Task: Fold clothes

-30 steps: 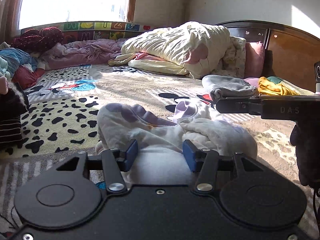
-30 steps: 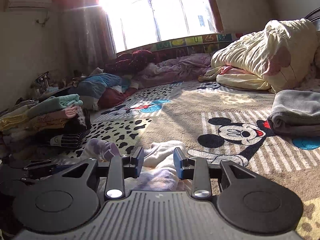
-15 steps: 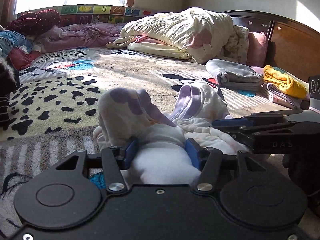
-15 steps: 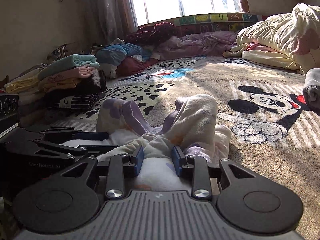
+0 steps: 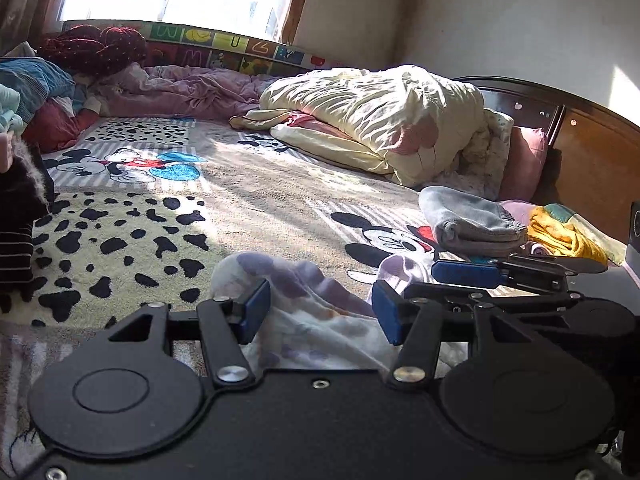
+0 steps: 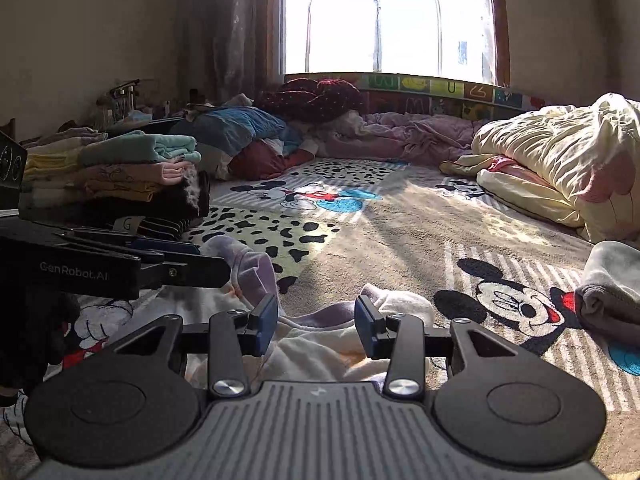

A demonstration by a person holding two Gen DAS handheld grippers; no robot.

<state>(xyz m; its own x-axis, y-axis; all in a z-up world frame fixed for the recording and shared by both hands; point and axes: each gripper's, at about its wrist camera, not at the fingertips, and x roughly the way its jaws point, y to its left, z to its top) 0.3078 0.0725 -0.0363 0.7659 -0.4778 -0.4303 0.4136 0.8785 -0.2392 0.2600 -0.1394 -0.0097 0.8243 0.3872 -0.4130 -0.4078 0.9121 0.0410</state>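
— While both claws stand released like that, the white and lilac garment just lies crumpled on the cartoon blanket, at the near edge of the bed. The left gripper has its blue pads apart with cloth between them, not pinched.

— And the right gripper?

— Its jaws have just been opening; the garment sits between them, loose. I'd say the trouble comes if either closes on a bunched ridge instead of one hem: the fold would drag two layers and come out lopsided.

— They're close together, too.

— Very. From the left camera the right one's fingers lie just beside the left pad. They could knock each other, or both catch the same lump.

— Can you tell what garment it is?

— No. Sleeves and hem are buried in the heap, and the near part is hidden under the gripper bodies. The folded stack sits off to the left, partly behind the left gripper.
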